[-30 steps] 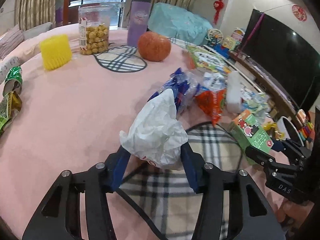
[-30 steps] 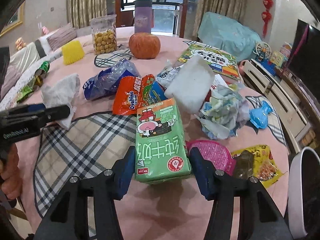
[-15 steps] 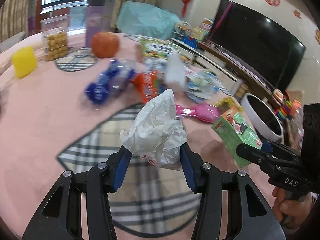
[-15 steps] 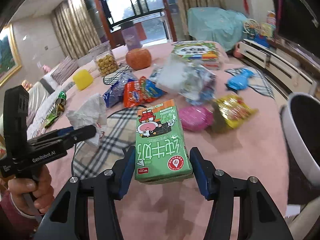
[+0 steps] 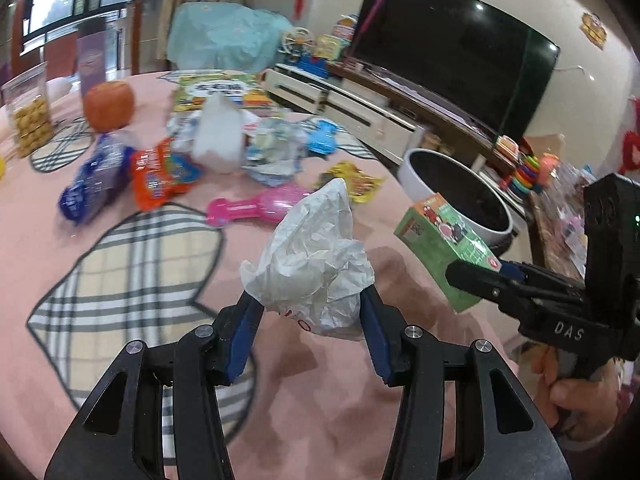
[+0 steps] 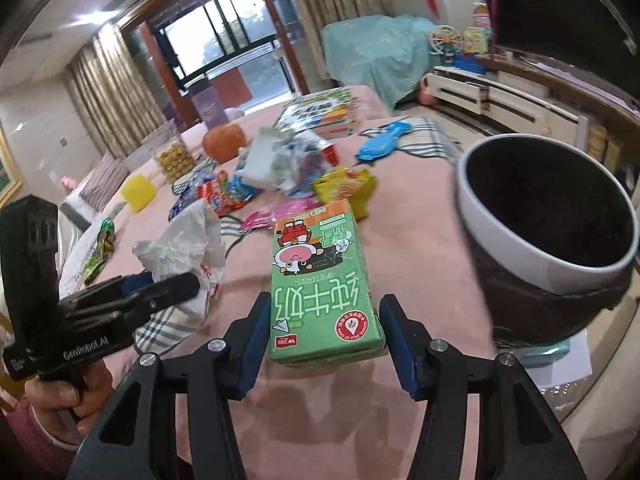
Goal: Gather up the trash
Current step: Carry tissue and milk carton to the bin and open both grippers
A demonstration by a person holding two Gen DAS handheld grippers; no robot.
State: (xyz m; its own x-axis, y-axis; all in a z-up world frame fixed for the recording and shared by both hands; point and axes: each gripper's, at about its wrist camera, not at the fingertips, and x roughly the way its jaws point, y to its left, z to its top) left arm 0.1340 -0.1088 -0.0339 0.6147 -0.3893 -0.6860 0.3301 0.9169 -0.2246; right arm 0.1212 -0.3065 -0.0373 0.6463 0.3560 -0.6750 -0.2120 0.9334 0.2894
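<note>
The left gripper point(image 5: 308, 316) has its jaws clamped on a crumpled white wrapper point(image 5: 312, 264); the right gripper point(image 6: 324, 332) holds a green milk carton point(image 6: 320, 284) left of the bin point(image 6: 548, 208).

wrapper point(image 5: 316, 260): crinkled, thin white plastic | carton point(image 6: 320, 284): glossy printed card | desk point(image 5: 80, 200): matt pink cloth | bin point(image 6: 552, 216): smooth, glossy white rim | fingers point(image 5: 244, 332): matt blue pads on black plastic
</note>
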